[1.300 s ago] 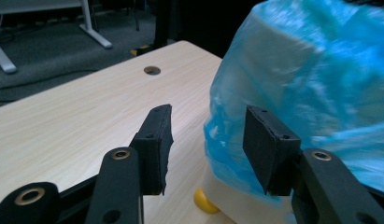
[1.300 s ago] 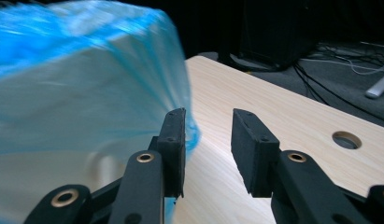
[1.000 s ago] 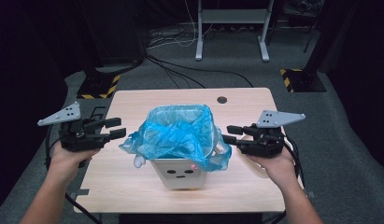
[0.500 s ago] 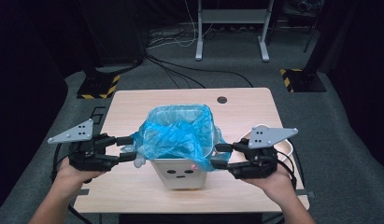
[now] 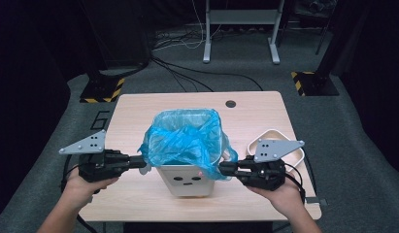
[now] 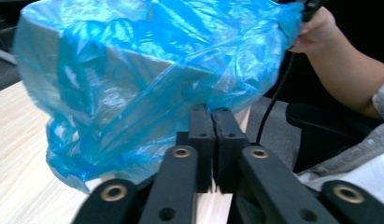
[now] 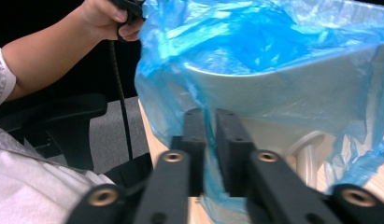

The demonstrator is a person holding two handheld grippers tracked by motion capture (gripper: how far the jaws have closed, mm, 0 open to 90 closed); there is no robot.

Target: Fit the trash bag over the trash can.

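One white plastic bin (image 5: 190, 179), one crinkled blue plastic liner bag (image 5: 185, 138); two grippers, left gripper (image 5: 140, 161) and right gripper (image 5: 222, 169), each apparently clamped on bag's overhang.

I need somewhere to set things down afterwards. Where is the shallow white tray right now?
In the high view, the shallow white tray lies on the wooden table's right side, behind the right hand-held gripper and right of the white bin.

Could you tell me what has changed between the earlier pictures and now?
Both grippers came down and in: the left gripper and the right gripper now pinch the blue bag at opposite sides. The white bin and the tray stayed put.
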